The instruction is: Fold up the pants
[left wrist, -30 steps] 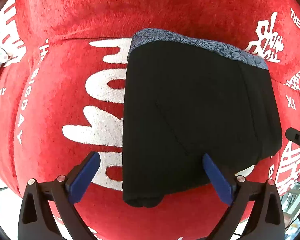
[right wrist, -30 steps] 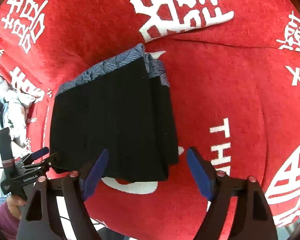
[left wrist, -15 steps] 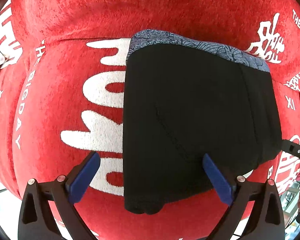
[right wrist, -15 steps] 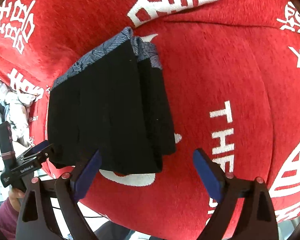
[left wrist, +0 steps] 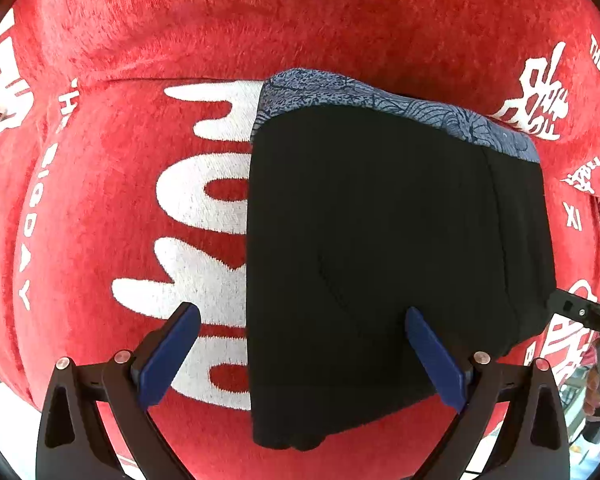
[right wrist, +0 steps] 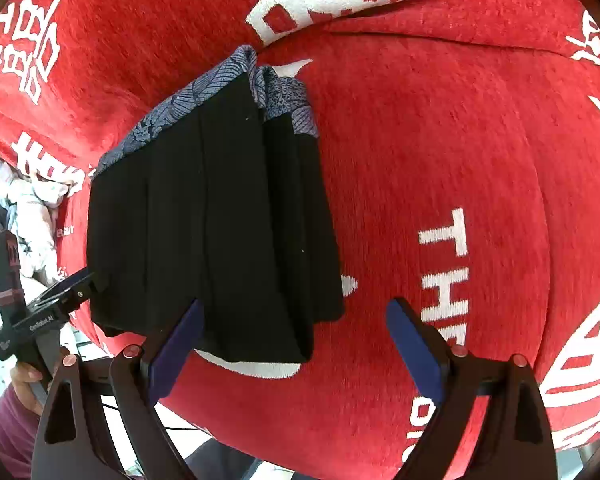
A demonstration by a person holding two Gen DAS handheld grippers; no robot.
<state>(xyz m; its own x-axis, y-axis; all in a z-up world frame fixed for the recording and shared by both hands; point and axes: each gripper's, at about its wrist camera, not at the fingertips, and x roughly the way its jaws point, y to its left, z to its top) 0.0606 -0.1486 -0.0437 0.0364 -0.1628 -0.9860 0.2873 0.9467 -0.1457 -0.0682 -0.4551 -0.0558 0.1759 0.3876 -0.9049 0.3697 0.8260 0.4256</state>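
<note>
Left wrist view looks down on the black pants with a blue-grey patterned waistband [left wrist: 396, 264], folded into a compact stacked rectangle on the red plush cloth with white lettering [left wrist: 100, 208]. The bundle lies near the cloth's near edge, waistband toward the far side and the folded end toward the camera. The left gripper [left wrist: 302, 354] hovers over the near end with its blue-padded jaws spread wide, holding nothing; one pad sits over the white lettering beside the bundle's left edge, the other over the black fabric.

From the right wrist view, the same pants [right wrist: 216, 216] show several layered folds along their right side. The right gripper [right wrist: 292, 344] is likewise wide open and empty, its left pad over the bundle's near right corner and its right pad over bare cloth. The other hand-held tool, gripped by a hand in a maroon sleeve [right wrist: 4, 432], reaches in at the bundle's near left corner.

The folding looks essentially finished, and this appears to be the release or final check. Any next move would call only for squaring the slightly uneven near edge, or lifting both tools clear without dragging the layers.
</note>
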